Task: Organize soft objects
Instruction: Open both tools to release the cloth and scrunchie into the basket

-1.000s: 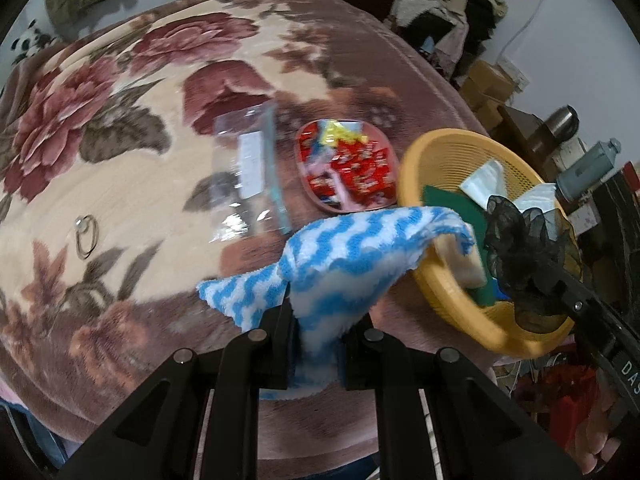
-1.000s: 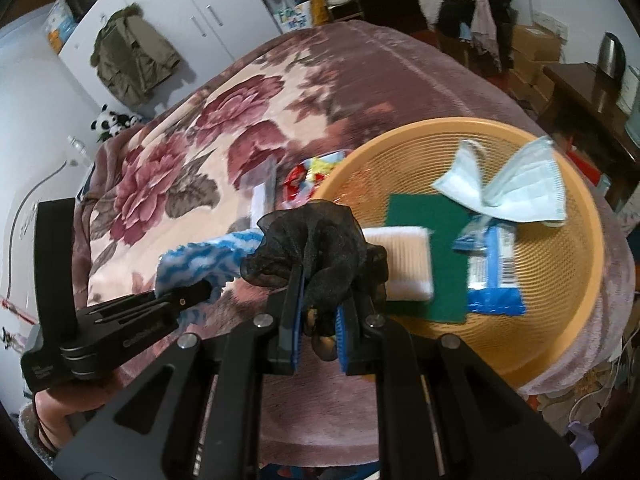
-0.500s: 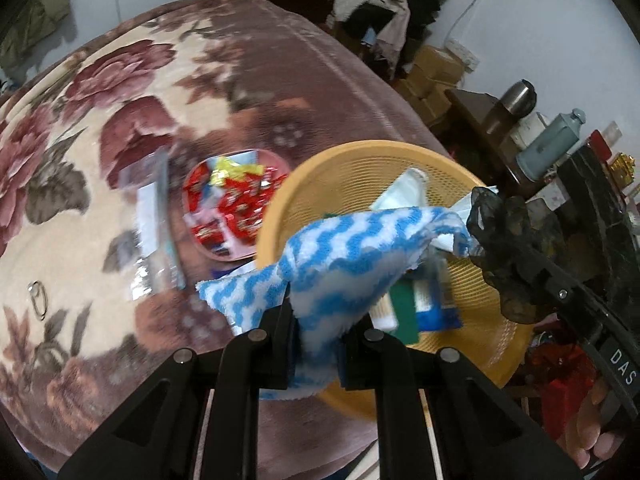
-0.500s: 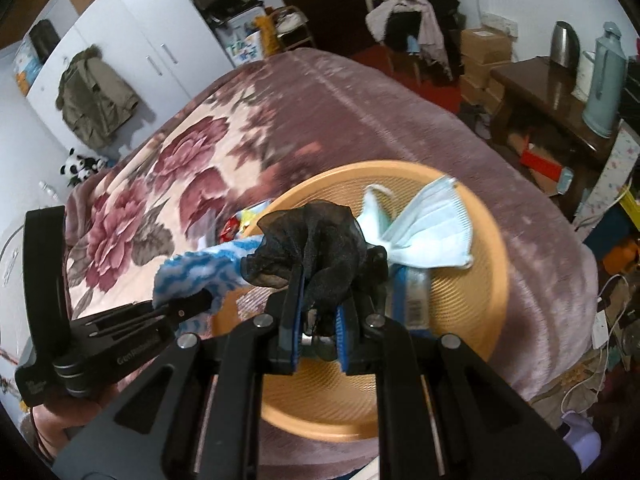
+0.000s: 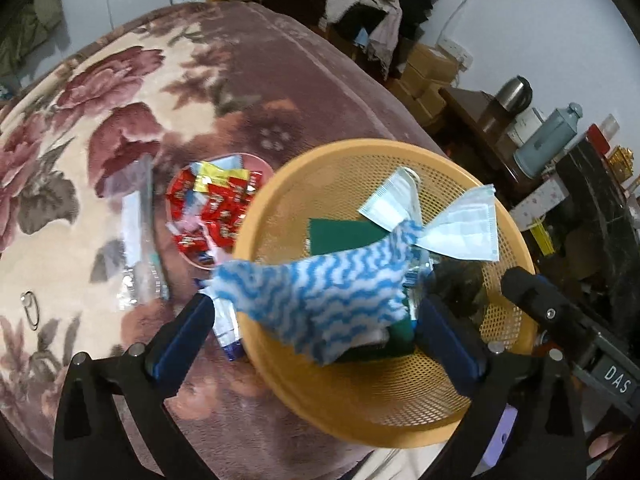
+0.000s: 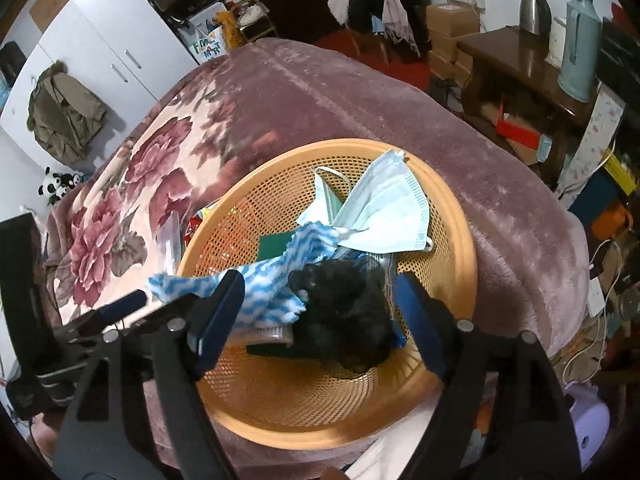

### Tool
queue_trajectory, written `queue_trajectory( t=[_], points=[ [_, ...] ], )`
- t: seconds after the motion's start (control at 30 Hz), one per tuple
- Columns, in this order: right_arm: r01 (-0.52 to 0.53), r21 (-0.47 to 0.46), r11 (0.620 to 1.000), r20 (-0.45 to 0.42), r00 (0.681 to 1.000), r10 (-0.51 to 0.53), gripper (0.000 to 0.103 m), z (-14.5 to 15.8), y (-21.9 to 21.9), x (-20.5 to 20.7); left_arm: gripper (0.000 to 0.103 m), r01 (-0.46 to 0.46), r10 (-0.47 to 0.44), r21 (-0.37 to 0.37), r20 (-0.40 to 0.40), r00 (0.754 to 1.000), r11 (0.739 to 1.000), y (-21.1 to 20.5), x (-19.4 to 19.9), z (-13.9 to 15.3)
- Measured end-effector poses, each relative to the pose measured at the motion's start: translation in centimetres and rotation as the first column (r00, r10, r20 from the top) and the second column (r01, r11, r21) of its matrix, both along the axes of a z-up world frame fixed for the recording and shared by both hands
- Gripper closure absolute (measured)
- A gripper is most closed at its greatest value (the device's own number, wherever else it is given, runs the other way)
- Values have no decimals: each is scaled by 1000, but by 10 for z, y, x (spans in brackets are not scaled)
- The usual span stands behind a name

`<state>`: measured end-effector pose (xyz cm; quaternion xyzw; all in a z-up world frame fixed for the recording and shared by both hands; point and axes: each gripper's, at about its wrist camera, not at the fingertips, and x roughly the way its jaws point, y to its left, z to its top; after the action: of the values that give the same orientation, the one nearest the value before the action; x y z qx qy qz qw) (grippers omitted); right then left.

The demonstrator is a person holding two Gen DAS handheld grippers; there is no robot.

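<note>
Release over the basket (image 5: pixel 280 376) on the bed (image 5: pixel 280 64). Left gripper (image 5: pixel 316 320) jaws opening, the blue-and-white cloth (image 5: pixel 320 292) free between them; right gripper (image 6: pixel 320 312) jaws opening above the black scrunchie (image 6: pixel 344 320). Lift both straight up, avoiding snagged fabric.

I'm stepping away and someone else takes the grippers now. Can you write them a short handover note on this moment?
Left gripper: jaws opening wide, pads clear of the blue-and-white cloth, which lies between them, draped over the basket rim and contents.
Right gripper: jaws opening, the black scrunchie between them, resting in the basket, pads off it.
Already in the basket: face masks, green pad.
Outside, on the blanket: pink dish of candy, clear bag, metal ring.
Done: cloth and scrunchie dropped off.
Left: pull both grippers back; part of the cloth hangs over the rim, tuck it in if needed.
</note>
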<state>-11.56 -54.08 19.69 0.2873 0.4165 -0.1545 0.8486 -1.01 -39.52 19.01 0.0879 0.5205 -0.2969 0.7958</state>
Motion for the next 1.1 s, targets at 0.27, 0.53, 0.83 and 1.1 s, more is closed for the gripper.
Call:
queue_trajectory(
  t=[0.27,0.53,0.83,1.1],
  points=[
    [-7,-65,998,-47,999,4,2,0,13,-5,1,-69,69,64,12,998,995,28,0,-3],
    [-31,-87,996,-72,997,24,0,-3,28,-10,1,-89,89,72,4,996,993,50,-6,-6],
    [-65,-100,993,-70,996,58,0,2,50,-9,1,-130,130,62,1,991,990,78,-6,-3],
    [-96,-115,989,-74,993,87,0,5,70,-2,1,-157,157,56,-6,988,986,99,-4,-4]
  ],
)
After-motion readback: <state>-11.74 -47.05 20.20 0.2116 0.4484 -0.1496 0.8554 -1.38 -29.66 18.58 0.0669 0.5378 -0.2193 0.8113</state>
